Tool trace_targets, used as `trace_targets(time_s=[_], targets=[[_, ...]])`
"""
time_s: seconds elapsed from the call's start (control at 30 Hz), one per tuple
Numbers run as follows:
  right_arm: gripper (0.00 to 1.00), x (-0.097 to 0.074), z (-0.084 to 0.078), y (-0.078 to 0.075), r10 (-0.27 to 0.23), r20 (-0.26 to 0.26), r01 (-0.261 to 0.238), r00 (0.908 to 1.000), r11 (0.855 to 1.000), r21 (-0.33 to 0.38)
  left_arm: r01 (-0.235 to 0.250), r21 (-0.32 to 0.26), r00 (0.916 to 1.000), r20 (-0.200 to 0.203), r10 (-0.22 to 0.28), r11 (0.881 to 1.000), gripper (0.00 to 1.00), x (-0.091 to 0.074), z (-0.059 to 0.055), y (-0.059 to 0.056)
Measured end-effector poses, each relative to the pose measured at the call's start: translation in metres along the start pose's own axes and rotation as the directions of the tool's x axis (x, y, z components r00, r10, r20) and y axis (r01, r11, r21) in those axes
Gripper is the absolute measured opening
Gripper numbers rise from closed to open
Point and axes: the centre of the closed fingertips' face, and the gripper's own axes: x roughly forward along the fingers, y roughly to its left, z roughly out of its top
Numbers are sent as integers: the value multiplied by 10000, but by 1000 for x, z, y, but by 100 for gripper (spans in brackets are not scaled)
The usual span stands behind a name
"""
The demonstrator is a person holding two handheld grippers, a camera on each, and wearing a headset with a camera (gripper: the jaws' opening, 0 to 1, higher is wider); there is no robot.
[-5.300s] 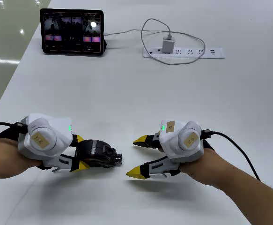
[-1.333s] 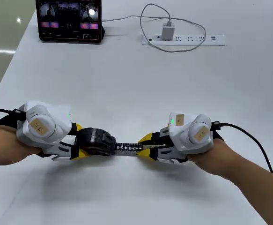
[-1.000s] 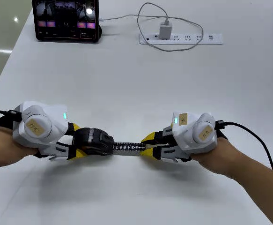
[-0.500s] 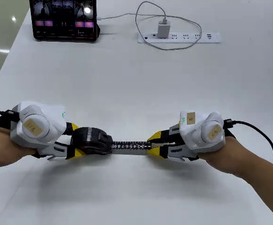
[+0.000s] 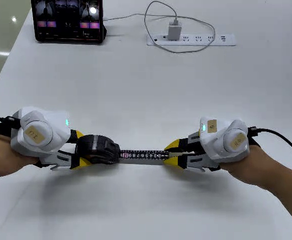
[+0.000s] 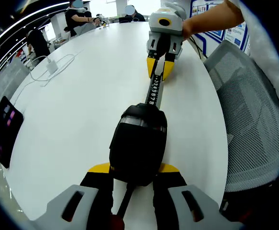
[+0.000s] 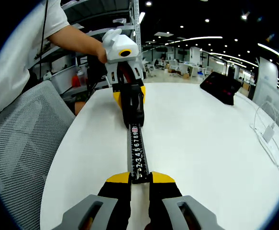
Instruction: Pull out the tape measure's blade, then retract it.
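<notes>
While the blade spans the gap between the two tools, its long axis runs left to right across the table, straight from case to free end.
Noted: the left tool has its jaws pressed against both sides of the black tape measure case, which sits on the near part of the table. The right tool has its jaws nearly together, pinching the blade's free end, with the numerals facing up. It lies directly right of the case, in line with the blade. Judgement: extension is partial. Further pull goes rightward along this axis, and retraction goes leftward toward the case.
</notes>
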Motion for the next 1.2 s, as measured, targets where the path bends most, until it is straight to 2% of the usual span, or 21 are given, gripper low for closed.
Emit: trace_targets(time_s=[1.2], targets=[[10,-39,-36,-12,-98,-851,78,9963,9997,-233,-118,-205,9999,-2,117,9997,26,1,1,0]])
